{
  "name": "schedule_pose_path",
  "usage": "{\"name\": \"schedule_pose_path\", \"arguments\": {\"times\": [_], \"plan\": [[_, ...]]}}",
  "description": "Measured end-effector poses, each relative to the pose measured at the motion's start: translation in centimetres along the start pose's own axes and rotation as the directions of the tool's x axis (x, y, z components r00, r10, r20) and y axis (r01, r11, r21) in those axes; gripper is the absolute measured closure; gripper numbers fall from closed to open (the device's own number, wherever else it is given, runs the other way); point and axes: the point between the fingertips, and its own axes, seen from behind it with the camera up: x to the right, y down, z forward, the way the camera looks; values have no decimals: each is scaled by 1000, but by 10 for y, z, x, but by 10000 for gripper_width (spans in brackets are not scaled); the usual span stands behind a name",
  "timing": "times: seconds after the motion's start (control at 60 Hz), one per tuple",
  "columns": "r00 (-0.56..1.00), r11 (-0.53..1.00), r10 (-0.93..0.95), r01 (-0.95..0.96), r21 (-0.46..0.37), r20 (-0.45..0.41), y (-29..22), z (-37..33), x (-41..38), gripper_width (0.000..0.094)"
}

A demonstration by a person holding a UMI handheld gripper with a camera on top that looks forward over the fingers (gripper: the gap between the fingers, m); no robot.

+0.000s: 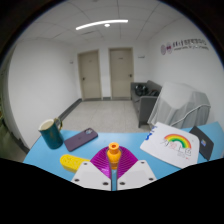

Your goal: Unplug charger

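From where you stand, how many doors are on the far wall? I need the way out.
2: a left door and a right door, side by side, both closed. Others may be hidden.

1. A peg-like plug [114, 153] stood between the fingers [92, 177], on a round base [113, 160].
2. A mug [50, 132] and a phone [81, 137] lay beyond, leftward.
3. A rainbow drawing [174, 143] lay right, on the table [45, 160].

Rainbow card [176, 142], teal mug [50, 132]
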Motion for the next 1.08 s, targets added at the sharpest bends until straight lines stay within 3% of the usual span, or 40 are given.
{"name": "schedule_pose_path", "arguments": {"times": [0.05,0.167,0.267,0.35,0.517,0.533,0.55,0.567,0.633,0.683,0.833,1.083], "plan": [[999,995,-9,13,-99,36,37,2,-3,893],[999,979,-38,44,-201,31,88,15,11,892],[999,972,-14,25,-232,49,102,27,7,890],[1000,963,-10,12,-269,9,108,37,14,871],[999,952,44,-38,-304,14,107,47,4,704],[999,952,53,-49,-304,5,105,47,4,661],[998,952,61,-60,-300,-6,104,47,5,558],[997,953,67,-71,-296,-23,103,47,8,553],[993,956,55,-83,-282,-105,101,43,25,328],[987,958,67,-104,-266,-145,99,37,27,223],[967,960,152,-193,-201,-204,85,4,15,127],[938,961,224,-258,-100,-265,63,-81,-15,125]]}}
